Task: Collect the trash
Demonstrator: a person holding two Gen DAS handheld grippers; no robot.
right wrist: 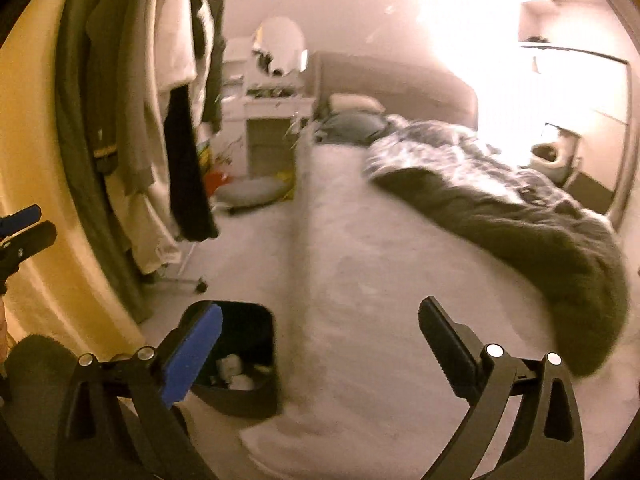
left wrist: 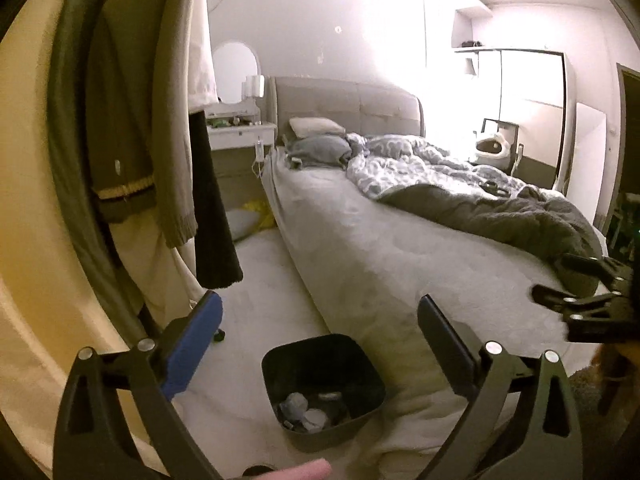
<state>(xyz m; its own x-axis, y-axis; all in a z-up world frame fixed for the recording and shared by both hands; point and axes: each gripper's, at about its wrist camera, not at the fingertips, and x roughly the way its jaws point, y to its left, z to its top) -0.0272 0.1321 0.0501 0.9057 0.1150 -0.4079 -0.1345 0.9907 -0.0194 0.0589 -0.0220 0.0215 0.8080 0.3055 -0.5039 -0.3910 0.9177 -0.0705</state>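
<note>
A dark trash bin point(left wrist: 280, 364) stands on the pale floor beside the bed, with several crumpled pale scraps point(left wrist: 304, 410) in its bottom. It also shows in the right wrist view point(right wrist: 256, 396), low and left of centre. My left gripper point(left wrist: 320, 336) is open and empty, held above the bin. My right gripper point(right wrist: 320, 336) is open and empty, above the bed's edge to the right of the bin. The right gripper also shows at the right edge of the left wrist view point(left wrist: 560, 280). The left gripper's fingers point(right wrist: 24, 224) show at the left edge of the right wrist view.
A large bed point(left wrist: 380, 248) with a rumpled grey duvet point(left wrist: 500, 208) fills the right. Hanging clothes on a wheeled rack point(left wrist: 132, 152) crowd the left. A white dressing table point(left wrist: 240, 128) stands at the far wall, with a cushion point(right wrist: 248, 192) and yellow items on the floor below.
</note>
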